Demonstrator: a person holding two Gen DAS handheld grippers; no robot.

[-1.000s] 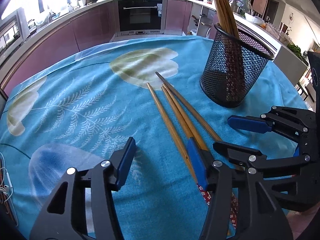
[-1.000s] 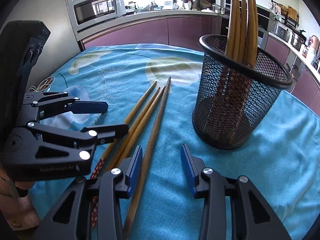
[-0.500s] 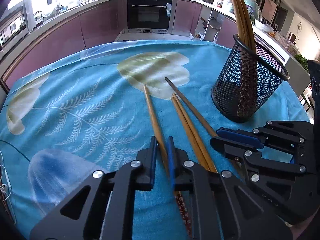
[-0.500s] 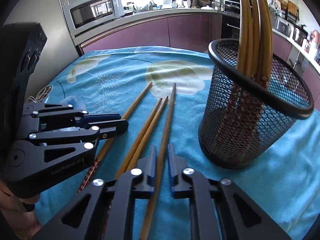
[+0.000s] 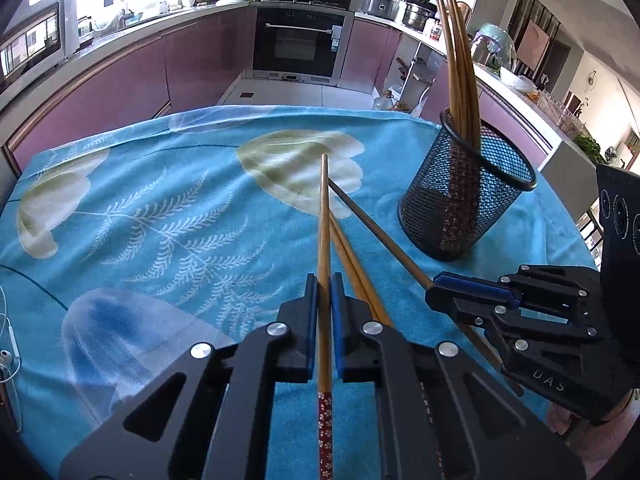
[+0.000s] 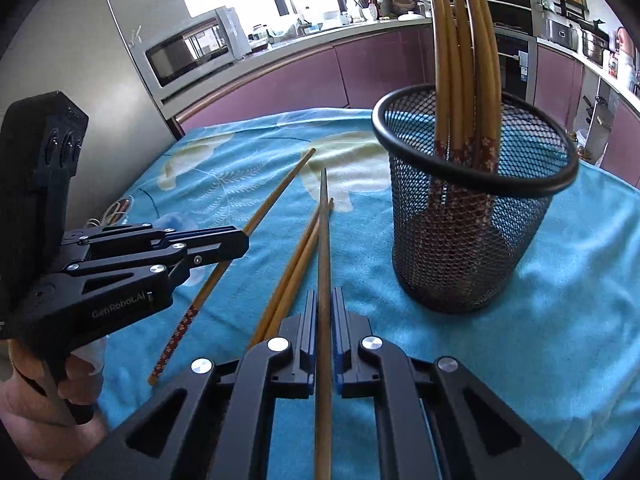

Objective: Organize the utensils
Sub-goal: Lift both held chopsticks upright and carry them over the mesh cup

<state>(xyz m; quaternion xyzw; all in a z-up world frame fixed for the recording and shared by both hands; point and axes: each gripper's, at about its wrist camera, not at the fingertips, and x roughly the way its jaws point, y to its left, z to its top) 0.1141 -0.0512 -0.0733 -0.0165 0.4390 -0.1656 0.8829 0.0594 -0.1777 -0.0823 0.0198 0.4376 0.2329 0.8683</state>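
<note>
My left gripper [image 5: 324,284] is shut on a bamboo chopstick [image 5: 324,208] that points away over the blue cloth, its red patterned end toward the camera. My right gripper [image 6: 324,296] is shut on a darker chopstick [image 6: 323,220]. Between the held sticks, two more chopsticks [image 6: 296,268] lie side by side on the cloth. A black mesh holder [image 6: 472,240] stands upright to the right with several chopsticks [image 6: 460,60] in it. In the left wrist view the right gripper [image 5: 434,284] sits lower right, near the holder [image 5: 468,208]. The right wrist view has the left gripper [image 6: 242,244] at its left.
A blue flower-print cloth [image 5: 160,220] covers the round table, whose far edge drops toward the kitchen floor. A white earphone cable [image 5: 8,360] lies at the left edge. A person's hand [image 6: 36,396] grips the left tool. Purple cabinets and an oven [image 5: 300,44] stand behind.
Both grippers went from open to shut, each closing on one chopstick. Both held sticks now angle up off the cloth, and the holder looks farther off.
</note>
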